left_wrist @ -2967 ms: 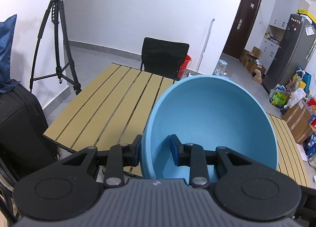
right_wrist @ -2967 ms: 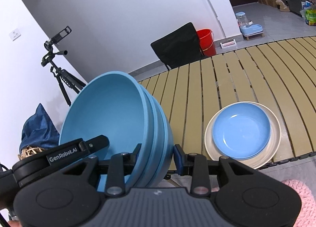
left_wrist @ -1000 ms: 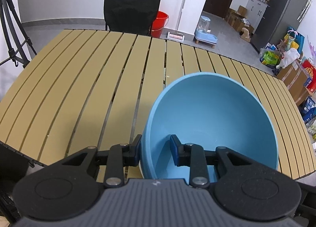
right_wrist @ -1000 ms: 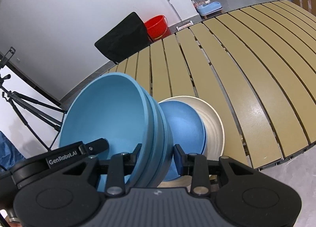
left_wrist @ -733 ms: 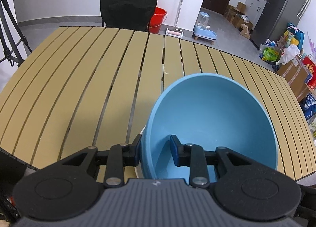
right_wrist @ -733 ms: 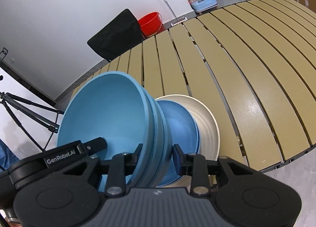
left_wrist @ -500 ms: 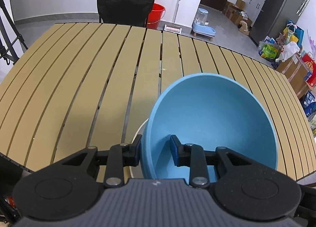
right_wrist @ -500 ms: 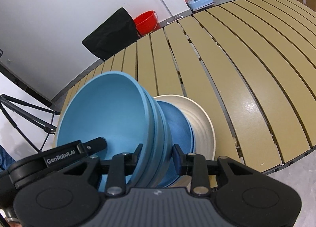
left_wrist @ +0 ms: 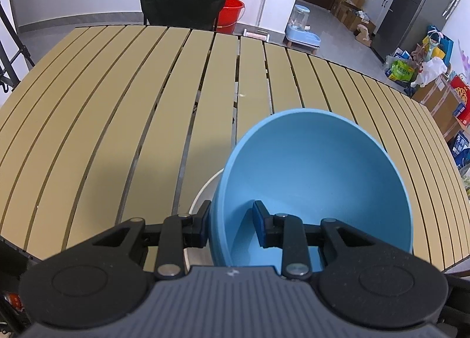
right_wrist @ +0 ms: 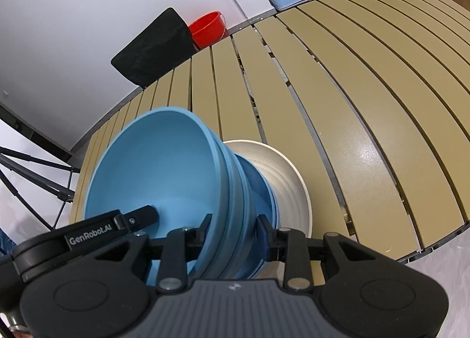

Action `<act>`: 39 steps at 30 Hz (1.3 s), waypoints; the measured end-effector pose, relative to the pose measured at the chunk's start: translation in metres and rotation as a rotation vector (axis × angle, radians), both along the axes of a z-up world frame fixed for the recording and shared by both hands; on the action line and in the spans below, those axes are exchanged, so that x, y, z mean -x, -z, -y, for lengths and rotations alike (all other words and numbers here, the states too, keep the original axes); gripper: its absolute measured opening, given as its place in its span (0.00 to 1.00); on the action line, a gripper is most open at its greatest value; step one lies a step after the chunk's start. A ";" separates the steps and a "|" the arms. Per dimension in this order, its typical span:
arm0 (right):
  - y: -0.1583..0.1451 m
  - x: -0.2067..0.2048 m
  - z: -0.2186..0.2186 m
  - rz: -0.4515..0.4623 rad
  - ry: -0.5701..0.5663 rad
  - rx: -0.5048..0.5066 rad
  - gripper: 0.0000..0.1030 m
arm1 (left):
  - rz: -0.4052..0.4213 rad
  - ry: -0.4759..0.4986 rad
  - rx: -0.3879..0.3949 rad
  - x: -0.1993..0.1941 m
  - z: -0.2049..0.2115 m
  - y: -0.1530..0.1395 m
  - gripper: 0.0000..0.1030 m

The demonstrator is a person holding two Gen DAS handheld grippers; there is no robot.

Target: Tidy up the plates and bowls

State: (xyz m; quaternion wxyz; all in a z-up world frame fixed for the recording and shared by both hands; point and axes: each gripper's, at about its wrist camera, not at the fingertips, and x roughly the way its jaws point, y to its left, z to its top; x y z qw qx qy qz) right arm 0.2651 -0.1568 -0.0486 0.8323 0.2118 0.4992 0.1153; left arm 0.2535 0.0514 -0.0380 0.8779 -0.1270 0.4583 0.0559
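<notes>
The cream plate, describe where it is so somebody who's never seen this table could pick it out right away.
On the tan slatted table, look near its front edge, just behind the nested blue bowls pinched between both grippers. The cream plate lies flat there, with a smaller blue plate on it. It is the only pale, off-white dish; everything else is blue.

Tan slatted table (left_wrist: 117,108); cream plate (right_wrist: 289,182) rests near its front edge.
</notes>
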 end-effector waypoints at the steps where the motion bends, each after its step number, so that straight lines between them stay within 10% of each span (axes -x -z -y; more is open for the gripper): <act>1: 0.000 0.000 0.001 0.001 0.000 0.000 0.29 | 0.000 -0.001 0.000 0.001 0.000 0.000 0.29; 18: 0.000 0.001 0.010 -0.001 0.004 -0.020 0.31 | 0.004 0.004 0.012 -0.001 -0.002 0.001 0.35; 39: -0.040 0.038 0.031 0.125 0.020 -0.041 0.83 | 0.179 -0.060 -0.066 0.061 -0.016 -0.052 0.89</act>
